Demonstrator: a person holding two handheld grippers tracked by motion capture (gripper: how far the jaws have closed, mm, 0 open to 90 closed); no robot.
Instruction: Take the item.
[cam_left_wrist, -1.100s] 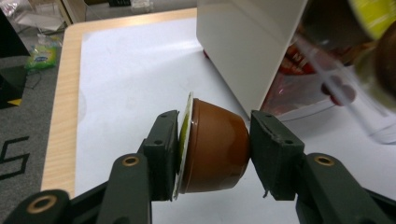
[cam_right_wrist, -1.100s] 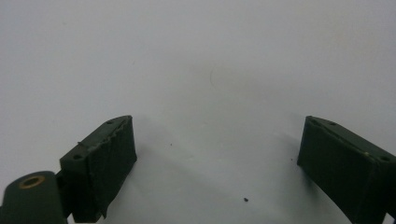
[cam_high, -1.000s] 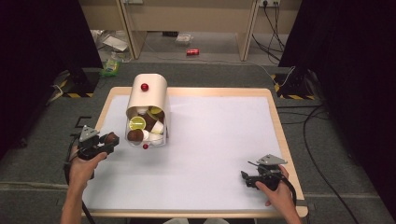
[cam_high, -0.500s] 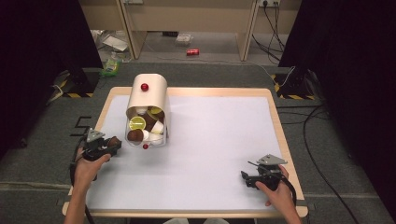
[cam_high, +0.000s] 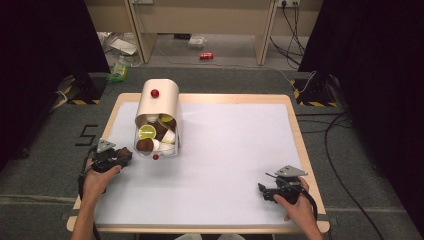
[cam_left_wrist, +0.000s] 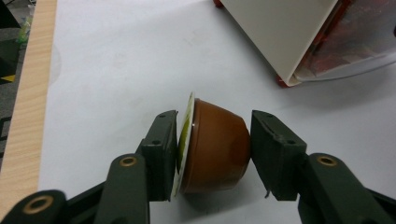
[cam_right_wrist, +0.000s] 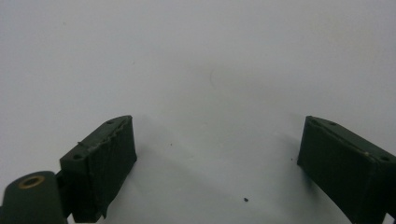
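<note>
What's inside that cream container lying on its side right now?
The cream container holds a pile of small cups: brown ones, white ones and one with a yellow-green lid, seen through its open front. Anything deeper is hidden by its curved shell.

In the left gripper view the brown cup (cam_left_wrist: 215, 147) has its foil lid pressed against one jaw, so the lid's face is hidden; the cup's underside is out of sight too. Above it, the cream container (cam_left_wrist: 280, 37) is cut off by the top and right edges, and its contents behind the clear front are a reddish blur. In the high view the items inside the container (cam_high: 159, 100) are too small to name, as is the litter on the floor beyond it.
</note>
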